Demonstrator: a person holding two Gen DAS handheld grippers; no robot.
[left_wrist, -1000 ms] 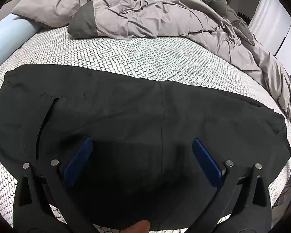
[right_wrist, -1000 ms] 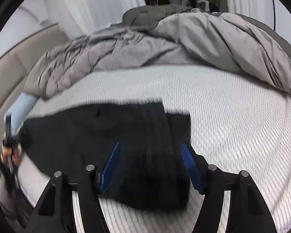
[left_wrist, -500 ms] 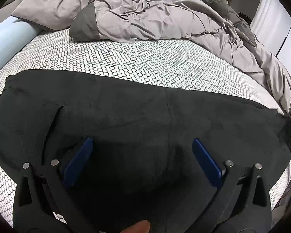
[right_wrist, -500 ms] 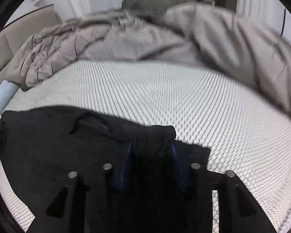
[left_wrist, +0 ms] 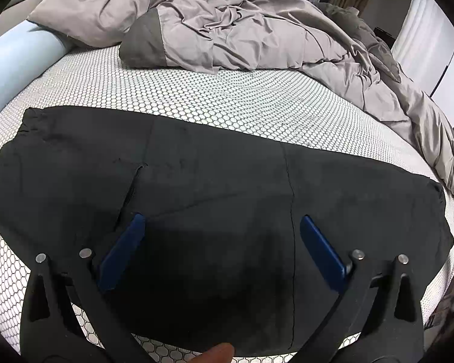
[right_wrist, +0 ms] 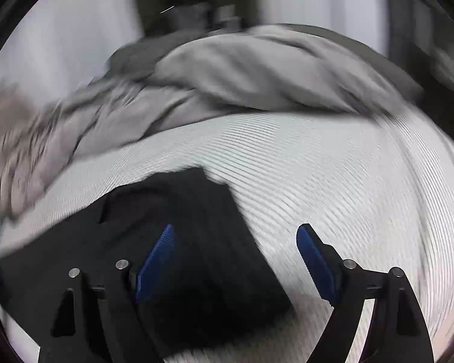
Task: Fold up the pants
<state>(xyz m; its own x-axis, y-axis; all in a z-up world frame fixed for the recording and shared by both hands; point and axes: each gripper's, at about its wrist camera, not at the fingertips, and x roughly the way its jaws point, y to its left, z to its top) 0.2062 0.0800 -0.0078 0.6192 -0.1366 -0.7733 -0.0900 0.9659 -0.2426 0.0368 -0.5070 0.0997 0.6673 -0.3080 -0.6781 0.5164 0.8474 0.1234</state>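
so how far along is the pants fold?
Done: the black pants lie flat on the honeycomb sheet, apparently doubled leg over leg. In hand: nothing. The left gripper hovers open; the right gripper is opening with nothing pinched, over the pants' end. Left: folding them shorter along their length.

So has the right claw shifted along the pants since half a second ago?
Yes. The right claw has slid rightward off the black pants; its right pad now hangs over the white honeycomb sheet, jaws opening.

Rumpled grey duvet heaped from 11 to 2 o'clock on a white honeycomb-patterned mattress cover; pale blue bolster at 9 o'clock; white curtain at 2 o'clock.
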